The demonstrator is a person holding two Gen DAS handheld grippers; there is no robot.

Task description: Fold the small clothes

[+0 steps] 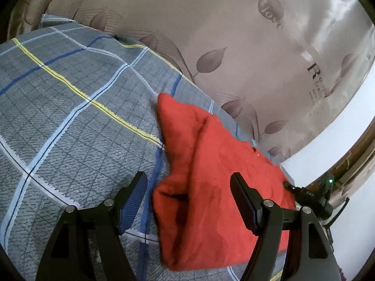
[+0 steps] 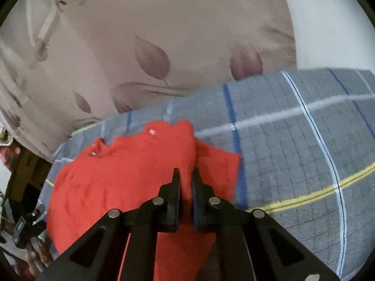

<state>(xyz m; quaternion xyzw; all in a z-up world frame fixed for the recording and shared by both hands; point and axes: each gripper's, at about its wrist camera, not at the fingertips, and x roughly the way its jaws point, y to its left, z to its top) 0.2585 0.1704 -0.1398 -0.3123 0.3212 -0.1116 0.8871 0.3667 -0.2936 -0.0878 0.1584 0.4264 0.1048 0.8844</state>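
Note:
A small red garment (image 1: 211, 164) lies on a grey plaid bedspread (image 1: 70, 117). In the left wrist view my left gripper (image 1: 188, 180) is open, its two fingers standing to either side of the garment's near part, just above it. In the right wrist view my right gripper (image 2: 186, 175) is shut on a raised fold of the red garment (image 2: 121, 175), which hangs between the fingers and spreads out to the left. Small clear buttons show along the garment's far edge.
A beige curtain with a leaf print (image 1: 234, 35) hangs behind the bed and also shows in the right wrist view (image 2: 140, 46). The bed's edge runs just past the garment. The other gripper's black body (image 1: 311, 194) shows at the right.

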